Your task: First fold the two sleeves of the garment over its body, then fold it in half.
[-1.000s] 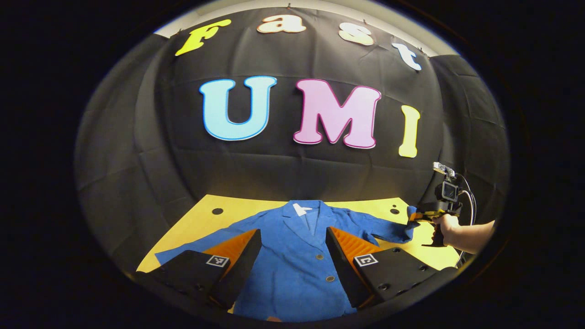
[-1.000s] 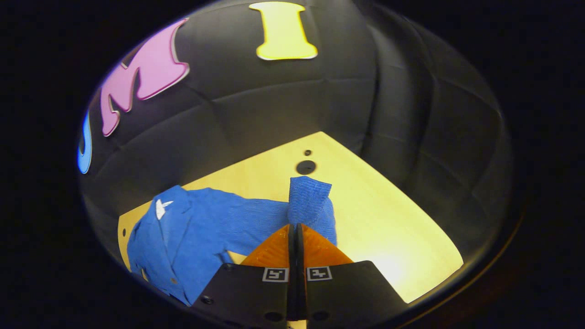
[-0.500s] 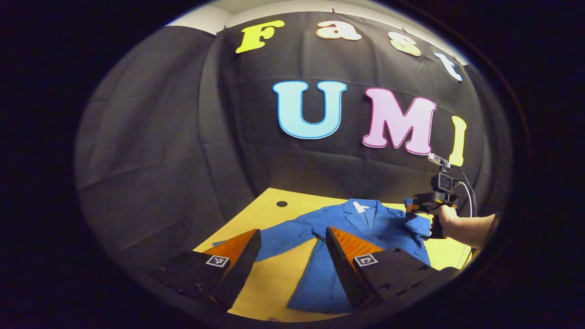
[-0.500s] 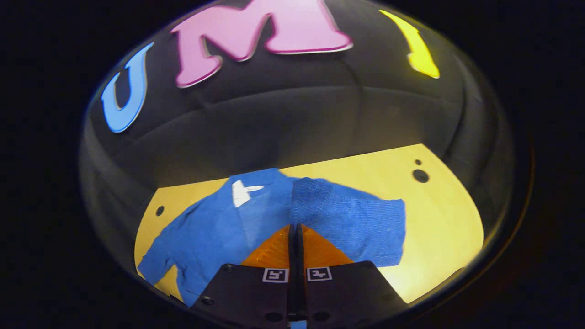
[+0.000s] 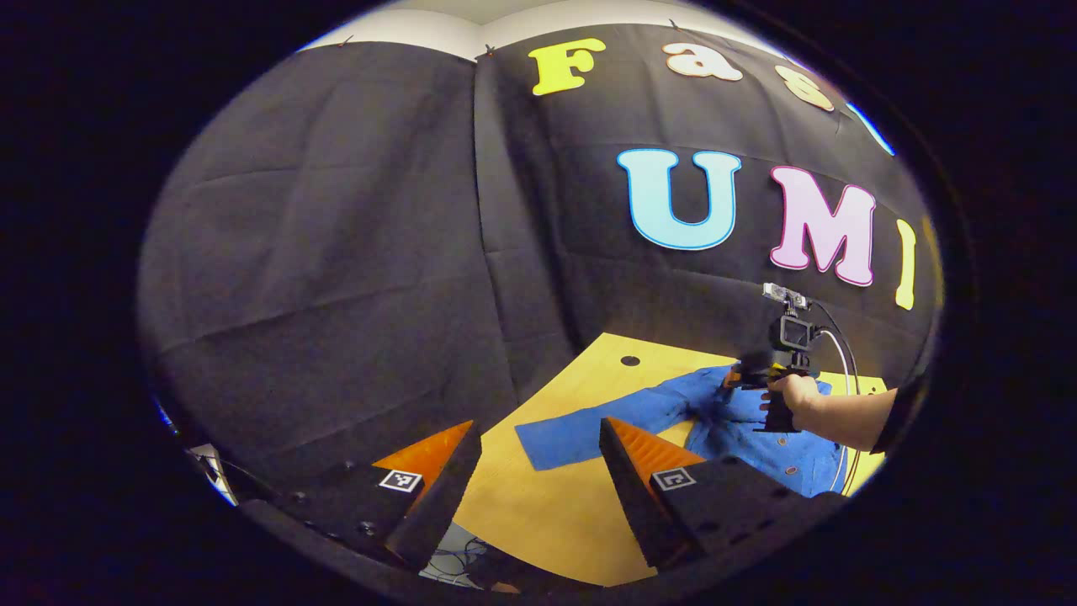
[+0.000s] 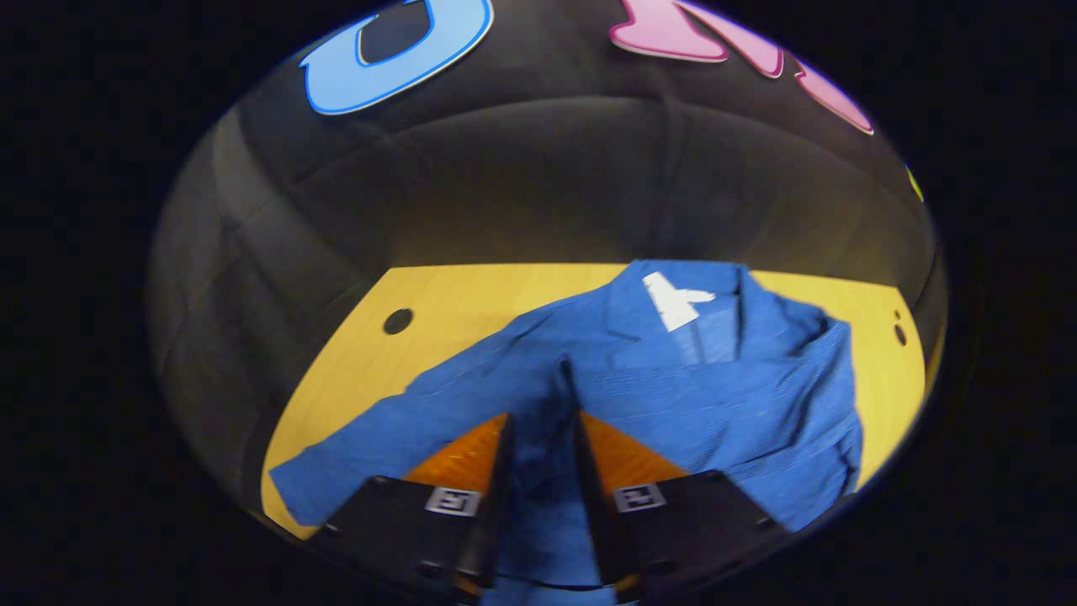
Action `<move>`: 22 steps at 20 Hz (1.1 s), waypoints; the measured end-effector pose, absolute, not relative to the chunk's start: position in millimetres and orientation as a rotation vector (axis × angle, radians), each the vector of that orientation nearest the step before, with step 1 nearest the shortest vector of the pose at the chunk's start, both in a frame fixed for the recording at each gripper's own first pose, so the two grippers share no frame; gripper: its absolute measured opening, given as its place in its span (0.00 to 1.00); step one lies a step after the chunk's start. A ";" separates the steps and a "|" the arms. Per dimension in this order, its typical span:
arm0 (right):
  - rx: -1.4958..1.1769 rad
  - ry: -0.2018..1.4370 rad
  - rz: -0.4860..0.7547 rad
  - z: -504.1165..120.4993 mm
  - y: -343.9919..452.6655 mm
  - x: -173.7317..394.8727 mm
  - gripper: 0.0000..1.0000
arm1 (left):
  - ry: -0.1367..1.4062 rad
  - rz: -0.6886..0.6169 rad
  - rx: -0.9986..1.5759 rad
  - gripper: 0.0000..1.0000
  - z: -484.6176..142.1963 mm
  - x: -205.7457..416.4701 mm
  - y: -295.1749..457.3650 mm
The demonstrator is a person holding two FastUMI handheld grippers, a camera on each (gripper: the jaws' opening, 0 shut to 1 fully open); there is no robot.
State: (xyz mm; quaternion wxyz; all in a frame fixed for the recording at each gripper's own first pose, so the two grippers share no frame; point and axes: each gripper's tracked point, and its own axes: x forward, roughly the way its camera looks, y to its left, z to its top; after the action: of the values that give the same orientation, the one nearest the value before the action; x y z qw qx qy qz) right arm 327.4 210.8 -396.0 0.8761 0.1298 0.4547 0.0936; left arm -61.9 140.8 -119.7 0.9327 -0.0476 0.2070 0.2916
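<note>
A blue jacket (image 6: 673, 370) with a white neck label lies face up on the yellow table (image 6: 437, 303). One sleeve (image 6: 715, 404) is folded across its chest, ending at my right gripper (image 6: 541, 421). That gripper's fingers stand a little apart, with blue cloth showing in the narrow gap. The other sleeve (image 6: 353, 463) stretches out flat toward the table's left side. In the left gripper view this spread sleeve (image 5: 572, 433) lies just beyond my left gripper (image 5: 538, 442), which hangs open above the table, holding nothing. Farther off, a hand holds the right gripper (image 5: 740, 374) over the jacket (image 5: 757, 446).
Round holes mark the table's far corners (image 6: 397, 321) (image 5: 629, 360). The black cloth wall closes in behind and on both sides. Past the table's near left edge, cables (image 5: 454, 555) lie on the floor below.
My right gripper carried the sleeve across the jacket's chest and its fingers have parted from fully shut. My left gripper swung left, toward the spread sleeve and the table's left edge.
</note>
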 end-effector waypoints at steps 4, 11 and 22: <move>0.158 0.884 0.224 -380.7 217.2 316.2 0.98 | 0.439 0.599 -0.132 0.82 -139.0 -61.4 145.7; 0.125 0.817 0.265 -327.3 171.2 260.6 0.98 | 0.551 0.555 -0.230 0.82 -216.4 -5.0 177.8; 0.153 0.792 0.130 -239.8 21.9 116.0 0.97 | 0.817 0.605 -0.465 0.84 -358.1 55.5 231.5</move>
State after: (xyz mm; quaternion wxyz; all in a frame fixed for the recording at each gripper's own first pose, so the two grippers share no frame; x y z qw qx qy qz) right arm 116.0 21.9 -239.8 0.9178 0.0743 0.3849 0.0633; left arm 55.5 231.5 -358.1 0.8479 -0.2204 0.3877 0.2868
